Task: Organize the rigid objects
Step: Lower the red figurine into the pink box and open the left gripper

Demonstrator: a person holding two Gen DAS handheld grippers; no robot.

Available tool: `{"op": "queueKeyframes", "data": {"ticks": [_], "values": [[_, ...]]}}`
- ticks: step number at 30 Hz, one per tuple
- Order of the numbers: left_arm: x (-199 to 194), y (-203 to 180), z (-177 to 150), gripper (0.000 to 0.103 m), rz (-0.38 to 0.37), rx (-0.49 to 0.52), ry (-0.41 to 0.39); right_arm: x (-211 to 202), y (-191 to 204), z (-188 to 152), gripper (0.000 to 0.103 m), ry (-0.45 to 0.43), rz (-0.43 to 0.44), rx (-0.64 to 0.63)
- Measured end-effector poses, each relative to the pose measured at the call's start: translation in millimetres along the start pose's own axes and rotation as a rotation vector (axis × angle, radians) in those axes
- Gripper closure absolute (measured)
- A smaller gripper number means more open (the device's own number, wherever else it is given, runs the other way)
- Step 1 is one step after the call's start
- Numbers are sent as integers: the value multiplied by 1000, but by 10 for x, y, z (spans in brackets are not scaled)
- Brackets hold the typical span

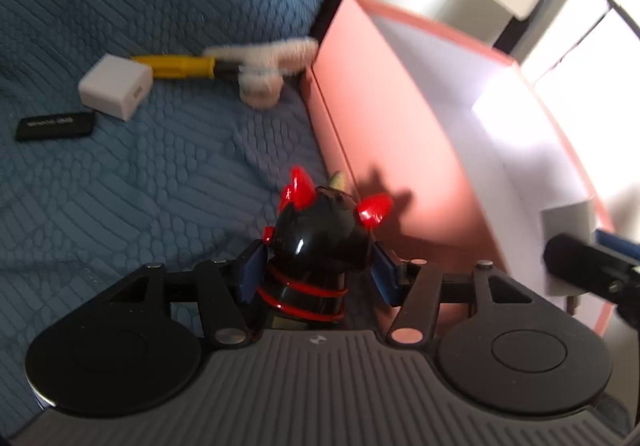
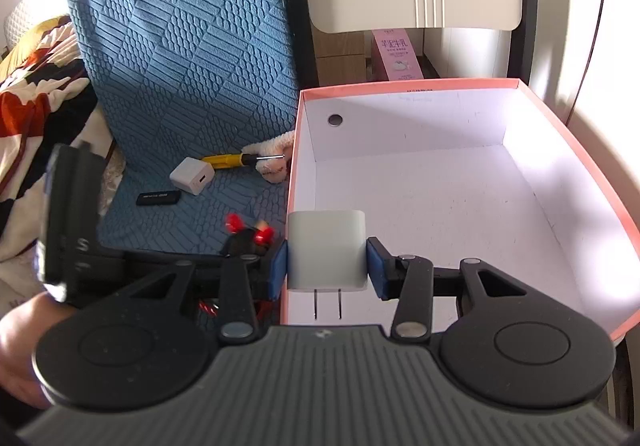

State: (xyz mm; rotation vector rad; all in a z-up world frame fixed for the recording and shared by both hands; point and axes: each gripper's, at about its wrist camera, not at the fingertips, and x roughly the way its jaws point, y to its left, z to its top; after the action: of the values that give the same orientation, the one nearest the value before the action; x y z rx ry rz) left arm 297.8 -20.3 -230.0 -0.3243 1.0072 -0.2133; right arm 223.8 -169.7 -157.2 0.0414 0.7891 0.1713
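Box (image 2: 420, 206) holds nothing yet; right gripper (image 2: 327, 264) clamps a plug (image 2: 327, 250) over its near corner; left gripper (image 1: 316, 270), part-open, straddles a toy (image 1: 320, 234) beside it; charger (image 1: 116, 86), screwdriver (image 1: 176, 67), stick (image 1: 56, 126) lie outside.

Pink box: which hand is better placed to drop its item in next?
Right. Its tool holds the white charger over the pink box floor. The left tool straddles the black figurine outside the box wall.

Black-and-red horned figurine (image 1: 320, 242) upright on blue cloth, white charger (image 2: 327, 255) over box
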Motion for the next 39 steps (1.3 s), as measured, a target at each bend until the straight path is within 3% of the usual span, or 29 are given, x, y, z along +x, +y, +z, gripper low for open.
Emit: {"op": "queueKeyframes", "data": {"ticks": [10, 18, 25, 29, 33, 36, 39], "values": [[-692, -12, 57, 42, -18, -129, -212, -171, -19, 101, 58, -60, 23, -14], [-1237, -307, 259, 42, -67, -115, -356, -404, 92, 327, 58, -139, 72, -35], [-1650, -538, 442, 42, -117, -115, -448, -648, -133, 584, 58, -203, 99, 22], [-1728, -756, 533, 42, -148, -103, -466, -821, -336, 745, 58, -252, 84, 41], [-1602, -991, 563, 42, -187, -98, -434, -825, -584, 776, 58, -256, 46, 23], [-1377, -1128, 525, 42, -234, -110, -378, -766, -846, 711, 58, -225, 3, 31], [-1123, -1286, 466, 42, -224, -83, -324, -635, -1064, 561, 58, -169, -34, 56]]}}
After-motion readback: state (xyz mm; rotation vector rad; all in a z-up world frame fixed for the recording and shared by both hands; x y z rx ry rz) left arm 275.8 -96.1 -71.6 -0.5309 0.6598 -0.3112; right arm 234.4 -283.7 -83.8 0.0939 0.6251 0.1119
